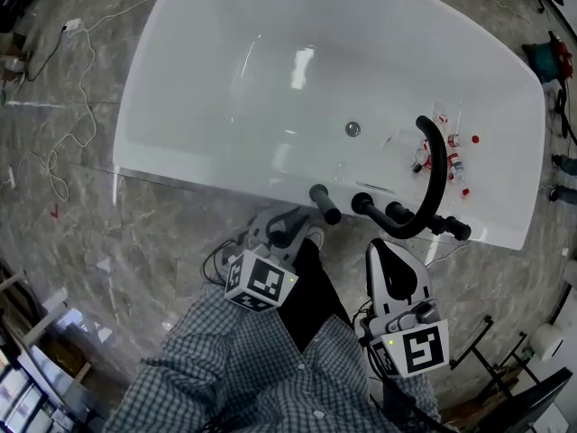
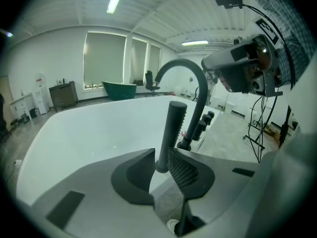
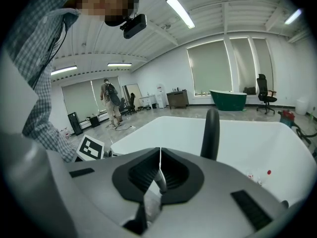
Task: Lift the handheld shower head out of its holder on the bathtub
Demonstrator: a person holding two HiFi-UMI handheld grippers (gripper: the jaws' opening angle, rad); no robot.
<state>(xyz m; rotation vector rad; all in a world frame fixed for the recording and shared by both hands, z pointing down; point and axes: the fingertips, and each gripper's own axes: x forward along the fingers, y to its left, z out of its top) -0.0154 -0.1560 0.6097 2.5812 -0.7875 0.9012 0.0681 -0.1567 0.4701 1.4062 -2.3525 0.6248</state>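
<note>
Looking down, we see our left claw (image 2: pixel 161 158) narrowly parted at the near rim of the bathtub (image 1: pixel 225 79). The handheld shower head (image 2: pixel 172 130) stands upright in its holder (image 2: pixel 161 166), right at the gap between the tips, and the pads do not press it. Our right claw (image 3: pixel 159 155), at 4 o'clock of the shower head in the head view, is closed tight and empty. At 3 o'clock of the shower head sit dark knobs (image 1: pixel 362 203) and the arched black spout (image 1: pixel 436 174). Farther in, small red-capped bottles (image 1: pixel 456 165) lie on the tub floor.
</note>
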